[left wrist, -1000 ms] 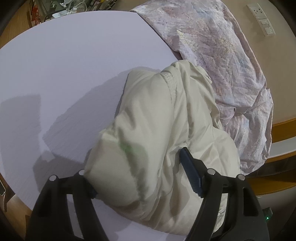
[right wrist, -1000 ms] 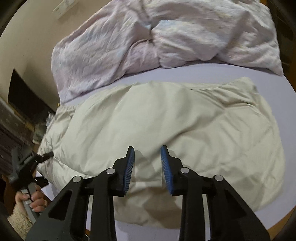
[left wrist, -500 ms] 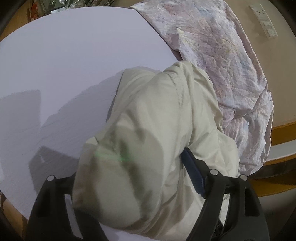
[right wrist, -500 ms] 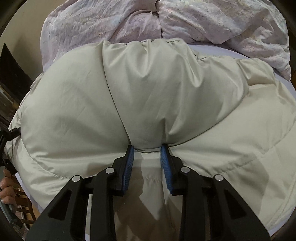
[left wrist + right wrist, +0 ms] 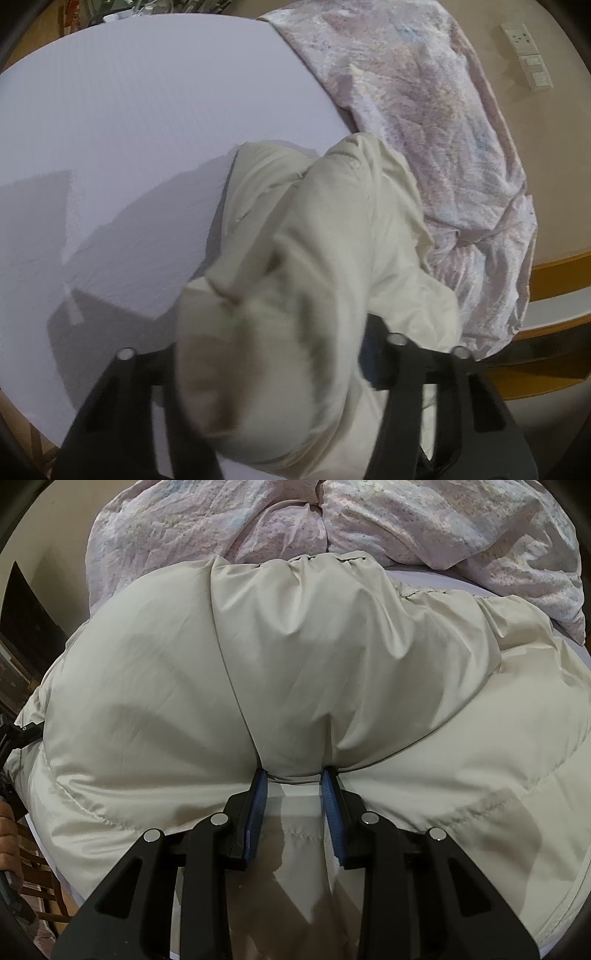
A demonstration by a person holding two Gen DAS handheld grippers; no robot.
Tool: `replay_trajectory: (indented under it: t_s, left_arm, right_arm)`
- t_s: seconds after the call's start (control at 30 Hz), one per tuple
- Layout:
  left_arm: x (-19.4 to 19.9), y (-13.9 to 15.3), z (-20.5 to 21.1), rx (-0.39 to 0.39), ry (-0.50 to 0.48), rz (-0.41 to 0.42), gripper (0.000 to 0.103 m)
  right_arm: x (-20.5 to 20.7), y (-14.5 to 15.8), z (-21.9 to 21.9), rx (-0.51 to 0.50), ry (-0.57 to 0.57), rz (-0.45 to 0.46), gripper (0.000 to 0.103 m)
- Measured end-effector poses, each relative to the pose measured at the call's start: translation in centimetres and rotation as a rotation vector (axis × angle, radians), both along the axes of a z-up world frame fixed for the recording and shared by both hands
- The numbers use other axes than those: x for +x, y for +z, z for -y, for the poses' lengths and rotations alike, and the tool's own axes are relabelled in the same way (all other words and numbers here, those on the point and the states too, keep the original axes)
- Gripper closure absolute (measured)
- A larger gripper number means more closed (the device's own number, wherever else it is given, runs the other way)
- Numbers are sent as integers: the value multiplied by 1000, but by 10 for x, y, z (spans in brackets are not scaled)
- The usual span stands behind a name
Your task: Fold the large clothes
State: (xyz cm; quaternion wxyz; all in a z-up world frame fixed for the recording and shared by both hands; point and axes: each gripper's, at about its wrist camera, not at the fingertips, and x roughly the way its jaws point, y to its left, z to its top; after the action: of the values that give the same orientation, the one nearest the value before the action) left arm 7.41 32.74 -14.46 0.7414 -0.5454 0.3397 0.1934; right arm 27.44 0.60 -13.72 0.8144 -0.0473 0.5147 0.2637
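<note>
Lilac bed [image 5: 147,147]; blurred cream jacket [image 5: 295,314] hiding left tool [image 5: 266,354]

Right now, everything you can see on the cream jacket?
The cream jacket is puffy, smooth nylon-like fabric with stitched quilt lines and a gathered, elastic-looking hem at its far edge. It lies bunched on the pale lilac table, its far side against the crumpled pink floral sheet. The right gripper pinches a raised fold between its blue pads. The left gripper has a blurred bulge of the jacket between its fingers; its jaws have just been closing.
</note>
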Motion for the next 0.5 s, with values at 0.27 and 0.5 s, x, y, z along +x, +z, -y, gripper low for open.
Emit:
replay_trajectory:
  t_s: [0.27,0.5]
  left_arm:
    - [7,46,15,73,-78,130,74]
    - [32,106,54,156,-233,292,74]
  right_arm:
    - [0,0,-2,-13,2,13,71]
    - [2,0,-1,-4,-7,3,71]
